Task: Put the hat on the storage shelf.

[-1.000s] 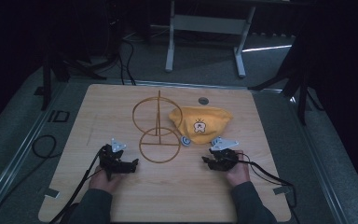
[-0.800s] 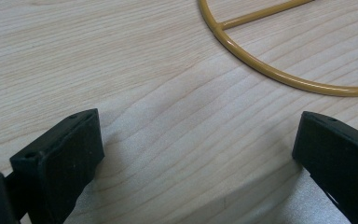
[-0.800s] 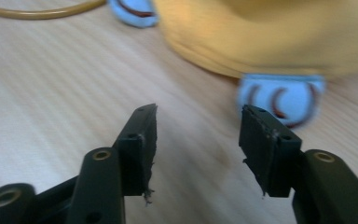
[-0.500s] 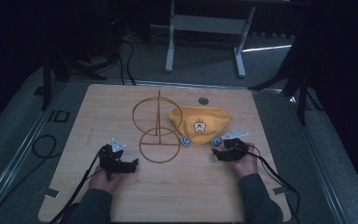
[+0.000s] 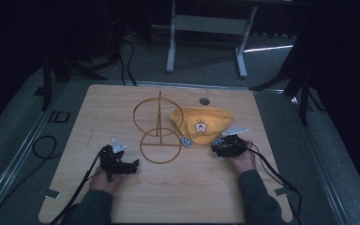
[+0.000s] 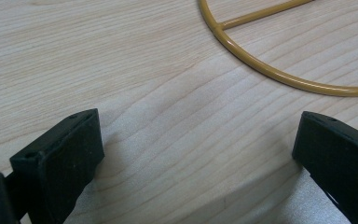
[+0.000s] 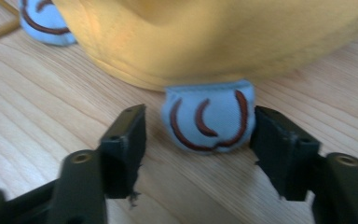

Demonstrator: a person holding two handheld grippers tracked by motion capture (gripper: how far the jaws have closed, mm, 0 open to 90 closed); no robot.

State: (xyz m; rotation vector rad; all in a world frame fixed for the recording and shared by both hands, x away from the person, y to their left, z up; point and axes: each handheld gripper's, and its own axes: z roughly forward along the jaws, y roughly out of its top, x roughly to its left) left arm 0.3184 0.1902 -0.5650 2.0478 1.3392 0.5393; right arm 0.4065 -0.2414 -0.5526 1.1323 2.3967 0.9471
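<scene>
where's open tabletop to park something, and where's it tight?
Free: the left strip of the table beside the gold wire stand; the far right corner past the yellow hat; the near edge between the two forearms. Tight: the centre, where stand and hat sit close, and by the right tongs at the hat's blue ear.

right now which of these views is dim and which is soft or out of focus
High view: dim overall, the floor around the table nearly black. Right gripper view: bright, but the yellow cloth is soft, the right tool blurs toward the bottom; the blue tab is fairly clear. Left gripper view: evenly lit, wood grain and gold ring sharp.
</scene>
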